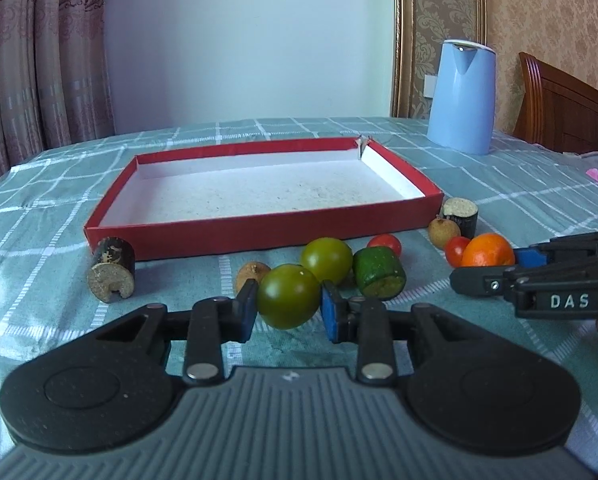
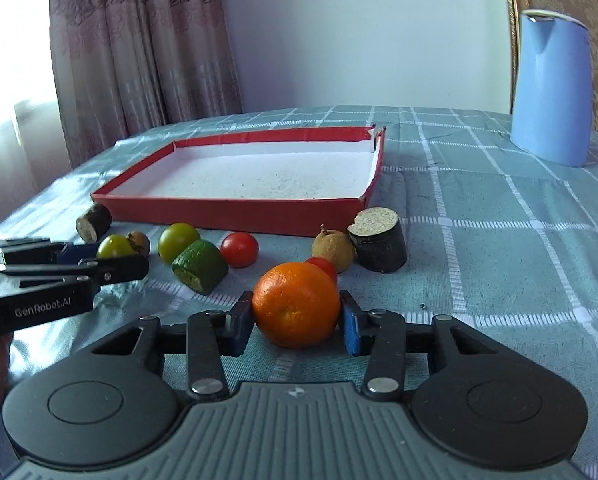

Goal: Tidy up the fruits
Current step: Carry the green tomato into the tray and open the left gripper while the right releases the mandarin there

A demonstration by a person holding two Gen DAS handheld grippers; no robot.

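The orange [image 1: 487,251] is partly hidden behind the right gripper [image 1: 519,268] in the left view, and that gripper runs off the picture's edge. A red tomato [image 2: 323,266] peeks out from behind the orange in the right view. A brown fruit [image 1: 251,275] sits half hidden behind the left gripper's pad. The chair [image 1: 567,108] is cut off by the edge. A pink thing [image 1: 597,172] beside it is too blurry to name.

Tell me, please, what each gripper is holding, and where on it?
Left gripper: round green tomato, pinched at its sides. Right gripper: round orange, pads at its sides.
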